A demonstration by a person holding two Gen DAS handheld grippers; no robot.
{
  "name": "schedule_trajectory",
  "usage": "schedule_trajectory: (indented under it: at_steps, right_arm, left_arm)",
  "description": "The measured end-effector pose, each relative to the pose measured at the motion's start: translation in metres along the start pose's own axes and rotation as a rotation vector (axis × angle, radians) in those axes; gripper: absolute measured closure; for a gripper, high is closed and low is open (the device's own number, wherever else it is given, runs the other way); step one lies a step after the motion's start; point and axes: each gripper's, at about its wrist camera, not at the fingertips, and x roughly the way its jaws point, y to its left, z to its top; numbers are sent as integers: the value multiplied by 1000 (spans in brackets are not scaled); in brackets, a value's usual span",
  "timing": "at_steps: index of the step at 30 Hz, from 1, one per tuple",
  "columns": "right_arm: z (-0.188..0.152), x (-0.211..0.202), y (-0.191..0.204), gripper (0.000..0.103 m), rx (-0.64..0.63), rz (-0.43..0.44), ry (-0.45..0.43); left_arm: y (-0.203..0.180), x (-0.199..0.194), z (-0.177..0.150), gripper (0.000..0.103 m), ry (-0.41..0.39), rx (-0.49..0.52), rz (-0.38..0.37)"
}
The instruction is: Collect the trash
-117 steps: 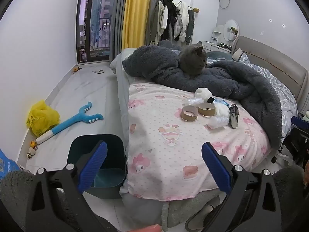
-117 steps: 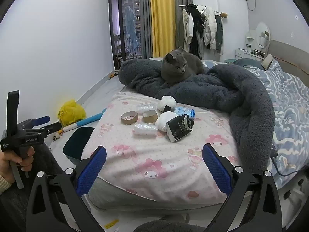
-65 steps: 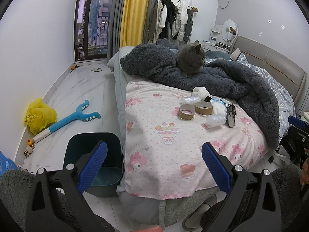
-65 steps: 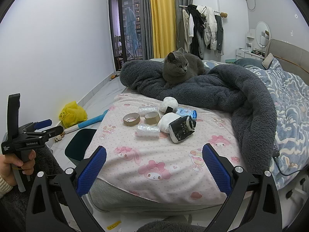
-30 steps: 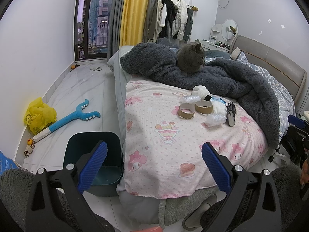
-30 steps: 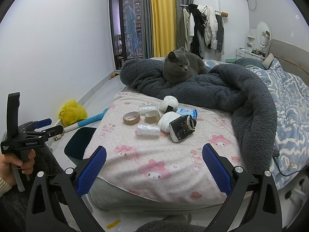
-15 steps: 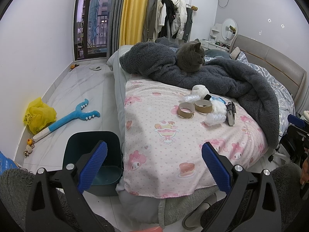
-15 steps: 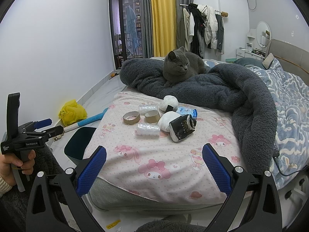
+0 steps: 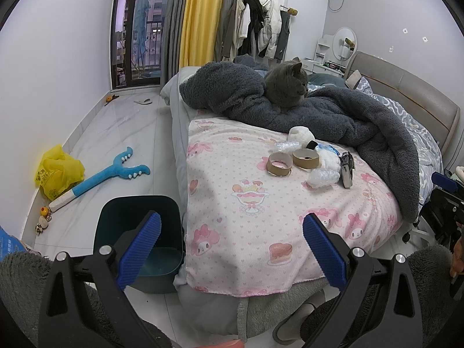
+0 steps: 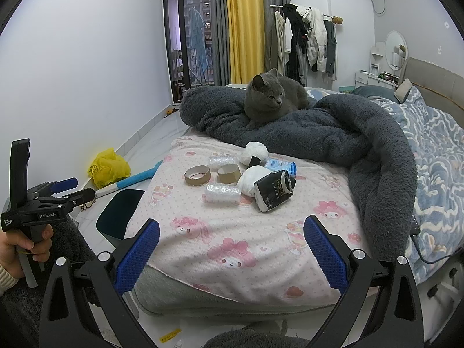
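Both claws hang short of the bed (image 10: 261, 249), and neither has hold of anything. The left claw (image 9: 230, 245) is spread wide, its blue pads (image 9: 139, 245) empty, with the bin (image 9: 139, 220) showing behind its left finger. The right claw (image 10: 230, 250) is just as wide apart and empty, pointed at the pink sheet (image 9: 255, 211) that covers the foot of the bed.

The trash lies in a loose heap on that sheet, well beyond both claws. Two cardboard rings (image 10: 197, 175) sit side by side at the heap's near-left edge. Just beside them are two rolls of clear wrap (image 10: 221, 194), one in front of the rings and one behind. To the right of the rings lie two white wads (image 10: 249, 184), one nearer and one further back, with a blue-and-white wrapper (image 10: 281, 166) between them. A black pack (image 10: 274, 192) leans against the nearer wad.

Behind the heap a grey blanket (image 10: 333, 133) is bunched across the bed, and a grey cat (image 10: 269, 100) sits on it.

The bin stands on the floor, close against the bed's left side and open at the top. Further left of the bed, on the floor, lie a blue toy (image 9: 107, 174) and a yellow bag (image 9: 58, 171) by the wall. In the right wrist view a hand (image 10: 17, 249) grips the left claw's handle.
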Motion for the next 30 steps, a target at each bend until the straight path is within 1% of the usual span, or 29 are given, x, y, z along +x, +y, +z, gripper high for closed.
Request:
schedule_trajectory:
  at_steps: [10, 15, 19, 22, 24, 30]
  right_arm:
    - [2, 1, -4, 3, 9, 5, 17]
    - [8, 4, -7, 3, 1, -5, 34]
    - [15, 4, -9, 3, -16, -3, 14]
    - [19, 16, -13, 3, -19, 0, 24]
    - [24, 24, -15, 3, -36, 16, 11]
    - [27, 63, -33, 3, -65, 45, 53]
  left_arm:
    - [-4, 0, -5, 3, 1, 5, 2]
    - [-5, 4, -7, 3, 23, 7, 10]
    - [-9, 10, -2, 3, 29, 23, 21]
    - [-13, 14, 0, 4, 43, 27, 9]
    - [-18, 17, 0, 4, 51, 32, 1]
    - [-32, 29, 5, 4, 67, 50, -24]
